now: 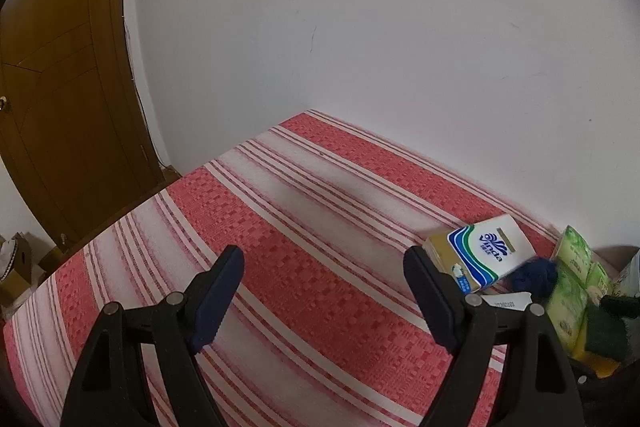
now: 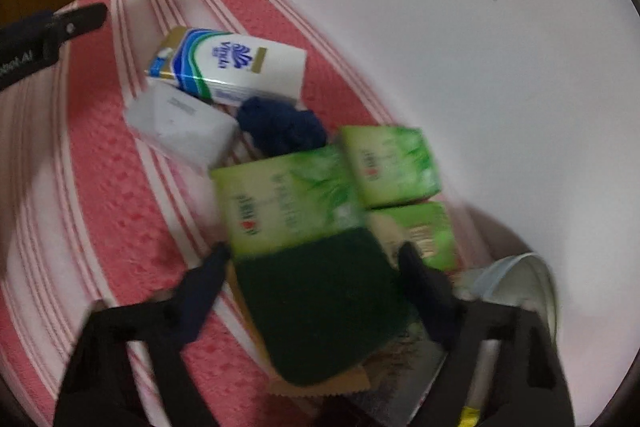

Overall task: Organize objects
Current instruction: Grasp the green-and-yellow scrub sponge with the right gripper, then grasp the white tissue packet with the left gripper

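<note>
A dark green scouring sponge [image 2: 320,303] lies at the near end of a pile on the red-and-white striped cloth [image 2: 104,187]. My right gripper [image 2: 316,251] straddles the sponge, one finger at each side; blur hides whether the pads press on it. Beyond the sponge are three green tissue packs [image 2: 288,199], a dark blue cloth ball [image 2: 282,125], a white pack [image 2: 180,123] and a white-and-blue tissue pack [image 2: 232,65]. My left gripper [image 1: 322,253] stands open over bare cloth, to the left of the white-and-blue tissue pack [image 1: 486,251] and the sponge [image 1: 606,333].
A white wall runs along the far side of the cloth-covered surface. A brown door [image 1: 60,87] stands at the left, with a cardboard box [image 1: 16,263] on the floor below it. A pale round container [image 2: 520,279] and a brown paper piece [image 2: 344,385] lie by the sponge.
</note>
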The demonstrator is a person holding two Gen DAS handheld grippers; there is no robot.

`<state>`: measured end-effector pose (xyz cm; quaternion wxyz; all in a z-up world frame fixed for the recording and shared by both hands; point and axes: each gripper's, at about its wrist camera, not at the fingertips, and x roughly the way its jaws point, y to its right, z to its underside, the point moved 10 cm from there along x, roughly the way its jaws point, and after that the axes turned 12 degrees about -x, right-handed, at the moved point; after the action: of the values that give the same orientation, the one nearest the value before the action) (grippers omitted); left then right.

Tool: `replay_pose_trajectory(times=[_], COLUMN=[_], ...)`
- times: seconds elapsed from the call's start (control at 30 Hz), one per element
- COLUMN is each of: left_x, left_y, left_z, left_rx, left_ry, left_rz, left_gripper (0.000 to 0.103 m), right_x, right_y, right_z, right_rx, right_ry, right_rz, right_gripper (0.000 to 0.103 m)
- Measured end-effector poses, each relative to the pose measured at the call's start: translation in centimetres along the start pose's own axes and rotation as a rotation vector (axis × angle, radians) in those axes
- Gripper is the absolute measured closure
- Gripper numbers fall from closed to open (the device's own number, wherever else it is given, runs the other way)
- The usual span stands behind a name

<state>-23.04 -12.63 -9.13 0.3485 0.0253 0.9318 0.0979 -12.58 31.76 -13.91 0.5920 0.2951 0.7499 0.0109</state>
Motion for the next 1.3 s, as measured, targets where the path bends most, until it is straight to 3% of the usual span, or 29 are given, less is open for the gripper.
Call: replay_pose_trajectory(times=[0.13, 0.3, 0.43, 0.53, 0.67, 0.8, 0.87, 1.0, 1.3], left_x=[0.0, -0.2, -0.8, -1.4, -1.7, -0.9, 0.1, 0.9, 3.6], left_y=[0.2, 2.0, 4.3, 5.7, 8.1, 9.1, 9.5, 11.3, 12.8], left_z=[0.2, 1.0, 2.0, 2.8, 6.0, 7.3, 7.4, 7.4, 7.5], left_rx=[0.009, 0.073, 0.159, 0.235, 0.354, 0.376, 0.336, 0.293, 0.271], left_ry=[-0.004, -0.033, -0.045, -0.036, -0.158, -0.184, -0.210, -0.213, -0.251], left_rz=[0.002, 0.072, 0.143, 0.185, 0.304, 0.276, 0.271, 0.286, 0.177], left_gripper=[0.019, 0.019, 0.019, 0.019, 0.019, 0.019, 0.019, 0.019, 0.019], right_x=[-1.5, -7.1, -10.8, -11.2, -11.6, -11.8, -12.1, -13.1, -13.4], right_y=[-0.7, -1.7, -2.5, -3.0, -4.0, -3.9, -3.7, -3.4, -3.8], right_z=[0.3, 0.9, 4.0, 6.5, 9.7, 11.6, 11.6, 12.4, 13.5], right_rx=[0.041, 0.225, 0.338, 0.388, 0.397, 0.414, 0.421, 0.425, 0.446], right_ry=[0.073, 0.326, 0.479, 0.509, 0.503, 0.525, 0.535, 0.549, 0.532], right_rz=[-0.048, -0.215, -0.198, -0.179, -0.106, -0.093, -0.137, -0.133, -0.153], right_gripper=[0.033, 0.033, 0.033, 0.032, 0.032, 0.032, 0.032, 0.032, 0.032])
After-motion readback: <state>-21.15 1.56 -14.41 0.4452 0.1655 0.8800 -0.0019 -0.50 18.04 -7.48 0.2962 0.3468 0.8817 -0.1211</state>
